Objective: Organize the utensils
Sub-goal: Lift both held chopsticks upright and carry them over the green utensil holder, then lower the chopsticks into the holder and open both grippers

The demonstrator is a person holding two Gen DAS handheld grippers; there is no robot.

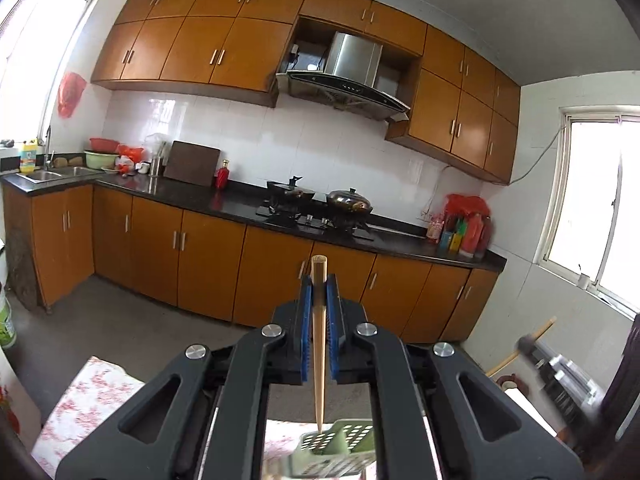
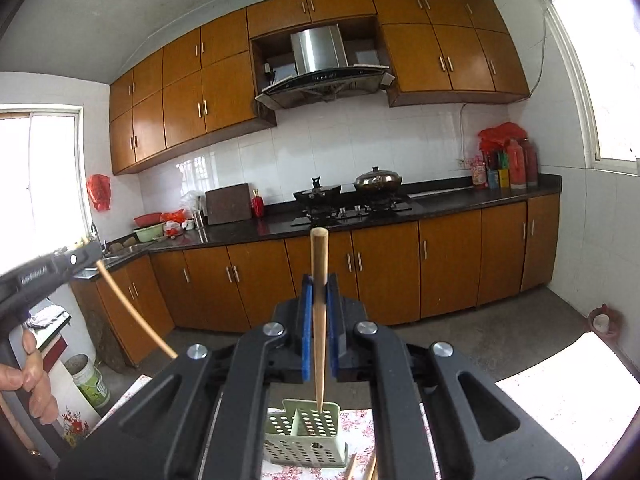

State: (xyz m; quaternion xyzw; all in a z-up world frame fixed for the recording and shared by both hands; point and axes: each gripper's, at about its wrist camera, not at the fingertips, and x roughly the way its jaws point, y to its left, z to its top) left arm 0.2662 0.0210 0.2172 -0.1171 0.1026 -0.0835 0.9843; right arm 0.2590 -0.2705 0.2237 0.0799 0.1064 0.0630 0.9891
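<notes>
My left gripper (image 1: 319, 282) is shut on a wooden chopstick (image 1: 319, 344) held upright, its thin tip just above a pale green perforated utensil holder (image 1: 340, 446). My right gripper (image 2: 319, 284) is shut on another wooden chopstick (image 2: 319, 320), its tip over the same green holder (image 2: 306, 436), at the right compartment. The left gripper (image 2: 86, 256) also shows at the left of the right wrist view with its chopstick (image 2: 132, 312) slanting down. More chopstick ends (image 2: 352, 466) lie beside the holder.
The holder stands on a table with a floral cloth (image 2: 560, 384). Beyond are orange cabinets (image 1: 208, 268), a black counter (image 2: 460, 204) with stove and pots (image 2: 378, 180), a sink (image 1: 40, 176), and a bucket (image 2: 90, 380) on the floor.
</notes>
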